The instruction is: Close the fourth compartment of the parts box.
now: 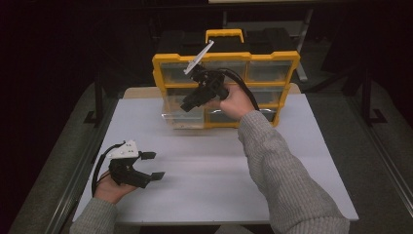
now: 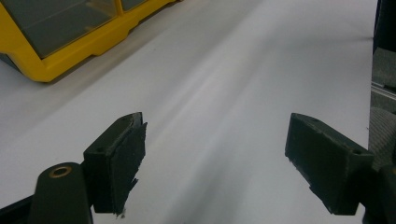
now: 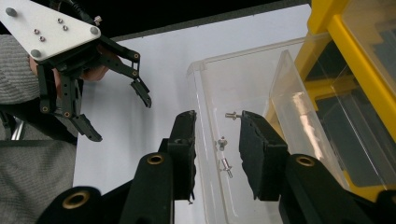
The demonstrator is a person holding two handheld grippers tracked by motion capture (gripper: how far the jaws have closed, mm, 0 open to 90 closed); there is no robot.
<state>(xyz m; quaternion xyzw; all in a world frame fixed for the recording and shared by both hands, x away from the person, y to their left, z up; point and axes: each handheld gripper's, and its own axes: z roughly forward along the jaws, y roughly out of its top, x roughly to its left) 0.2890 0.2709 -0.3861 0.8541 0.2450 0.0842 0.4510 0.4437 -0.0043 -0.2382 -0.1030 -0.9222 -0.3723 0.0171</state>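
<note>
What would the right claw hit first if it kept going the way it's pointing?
Probably the clear drawer pulled out of the yellow organizer. The right claw straddles the drawer's front wall, one jaw outside and one inside, so going on it would likely reach the drawer floor, where small screws lie. Depth is unclear.

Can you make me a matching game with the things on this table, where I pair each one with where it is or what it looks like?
Things:
1. Yellow plastic organiser case
2. Clear plastic drawer bin
3. Small silver screws
4. Left tool

Descriptions:
A. Lying inside the see-through bin
B. Jaws wide apart over the bare white table
C. Standing at the far side of the table, with a handle on top
D. Pulled out at the front of the case, with the right tool astride its wall

Pairs: 1-C, 2-D, 3-A, 4-B
</note>
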